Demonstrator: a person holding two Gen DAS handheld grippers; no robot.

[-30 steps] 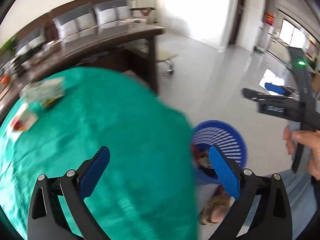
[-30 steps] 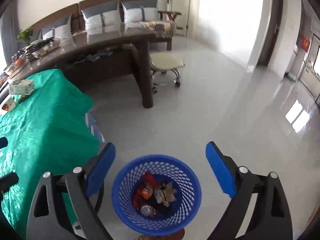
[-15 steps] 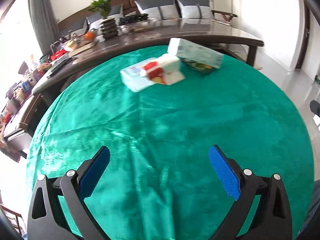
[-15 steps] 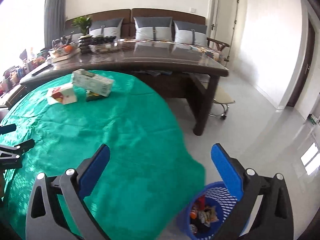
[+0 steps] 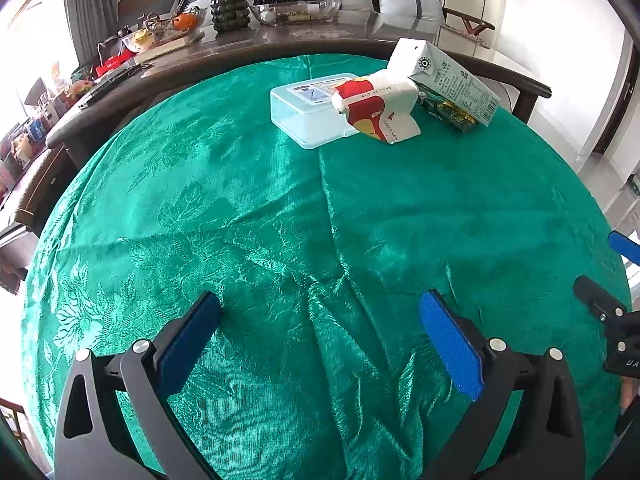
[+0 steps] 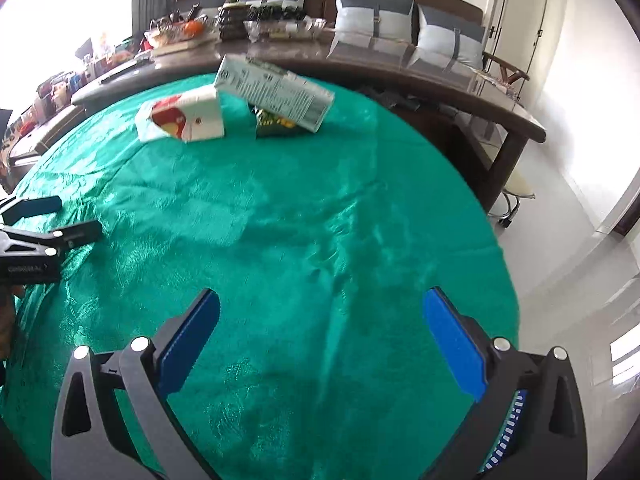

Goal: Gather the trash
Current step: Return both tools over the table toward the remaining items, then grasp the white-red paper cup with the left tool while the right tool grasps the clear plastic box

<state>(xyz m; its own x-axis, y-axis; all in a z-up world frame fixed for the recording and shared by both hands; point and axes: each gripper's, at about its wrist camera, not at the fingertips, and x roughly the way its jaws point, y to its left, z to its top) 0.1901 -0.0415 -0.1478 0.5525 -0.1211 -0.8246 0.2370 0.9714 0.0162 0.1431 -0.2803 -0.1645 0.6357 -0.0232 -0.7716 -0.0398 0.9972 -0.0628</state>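
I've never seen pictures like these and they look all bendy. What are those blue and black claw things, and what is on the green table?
Those claws are grippers, tools that a person holds, one in each hand. Each carries a small camera that looks out between its two fingers, and its lens bends the picture. One picture comes from the left gripper, the other from the right gripper. Both are open and hold nothing.

The table wears a green tablecloth. At its far side lie a clear plastic box, a white and red pack leaning on it, a tall carton on its side, and a small green packet tucked under the carton. The job is to collect trash. A bit of a blue basket peeks out beside the right gripper.
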